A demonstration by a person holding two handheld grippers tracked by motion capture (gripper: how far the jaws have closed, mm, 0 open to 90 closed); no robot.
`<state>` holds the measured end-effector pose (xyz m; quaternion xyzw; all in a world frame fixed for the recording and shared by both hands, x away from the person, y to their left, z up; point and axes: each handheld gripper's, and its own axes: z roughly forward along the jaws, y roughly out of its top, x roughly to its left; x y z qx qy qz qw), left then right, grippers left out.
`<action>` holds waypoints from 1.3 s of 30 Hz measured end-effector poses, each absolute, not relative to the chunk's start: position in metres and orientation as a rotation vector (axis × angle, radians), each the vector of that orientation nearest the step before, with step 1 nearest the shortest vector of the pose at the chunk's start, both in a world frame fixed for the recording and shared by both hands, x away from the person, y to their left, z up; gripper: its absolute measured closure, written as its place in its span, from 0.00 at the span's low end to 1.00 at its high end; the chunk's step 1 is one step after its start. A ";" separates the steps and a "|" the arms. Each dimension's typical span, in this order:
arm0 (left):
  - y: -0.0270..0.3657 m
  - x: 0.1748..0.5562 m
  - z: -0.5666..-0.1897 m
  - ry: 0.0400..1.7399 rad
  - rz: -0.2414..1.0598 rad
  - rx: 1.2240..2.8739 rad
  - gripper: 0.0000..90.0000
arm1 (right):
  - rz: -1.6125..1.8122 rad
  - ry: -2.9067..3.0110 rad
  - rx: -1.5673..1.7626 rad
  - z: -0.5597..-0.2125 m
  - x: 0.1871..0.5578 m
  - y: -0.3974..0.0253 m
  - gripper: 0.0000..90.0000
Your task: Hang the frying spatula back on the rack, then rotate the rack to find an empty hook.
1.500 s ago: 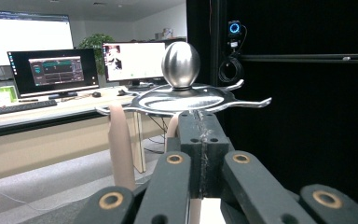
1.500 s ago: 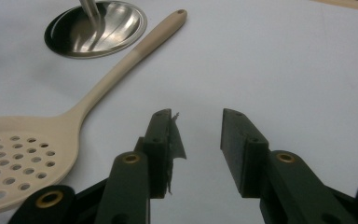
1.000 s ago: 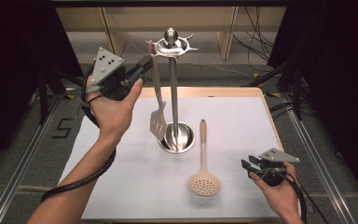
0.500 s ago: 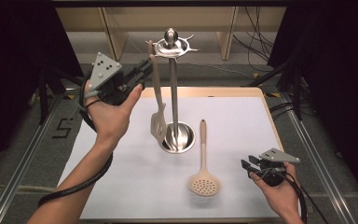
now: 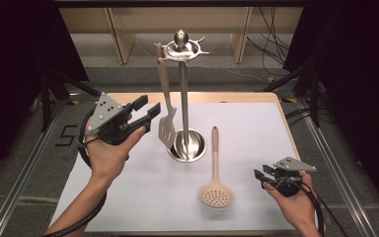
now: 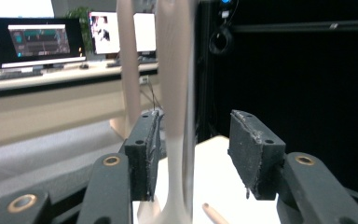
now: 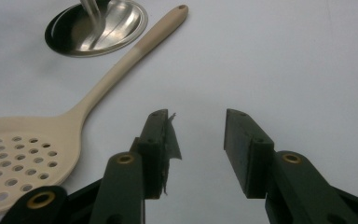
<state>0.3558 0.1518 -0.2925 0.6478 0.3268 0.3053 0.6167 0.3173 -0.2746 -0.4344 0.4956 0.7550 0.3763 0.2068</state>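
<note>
Left hand-held gripper (image 5: 145,110): jaws wide open, empty, just beside the beige slotted spatula (image 5: 166,111) hanging on the steel utensil stand (image 5: 182,94). Beige perforated skimmer spoon (image 5: 215,185) lies flat on the white table (image 5: 256,128). Right hand-held gripper (image 5: 259,177): open, empty, near it. Suggest gripping mid-handle, square, to hang it.

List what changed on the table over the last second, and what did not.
The left gripper has drawn back from the hanging slotted spatula, down and toward the person; its jaws are open and apart from the handle. The spatula stays hooked on the steel utensil stand. The skimmer spoon lies on the white mat as before, and the right gripper rests open beside it.
</note>
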 end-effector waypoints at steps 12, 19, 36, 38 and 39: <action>0.162 0.359 -0.322 0.812 0.662 1.517 0.56 | 1.041 2.104 1.410 -0.435 0.321 -0.274 0.68; 0.161 0.357 -0.324 0.812 0.656 1.515 0.56 | 1.053 2.105 1.384 -0.435 0.321 -0.273 0.67; 0.163 0.358 -0.327 0.837 0.643 1.510 0.54 | 1.041 2.141 1.365 -0.436 0.319 -0.269 0.67; 0.164 0.358 -0.328 0.834 0.645 1.517 0.54 | 1.043 2.158 1.383 -0.435 0.319 -0.266 0.67; 0.164 0.359 -0.328 0.838 0.642 1.514 0.53 | 1.039 2.163 1.380 -0.436 0.319 -0.265 0.67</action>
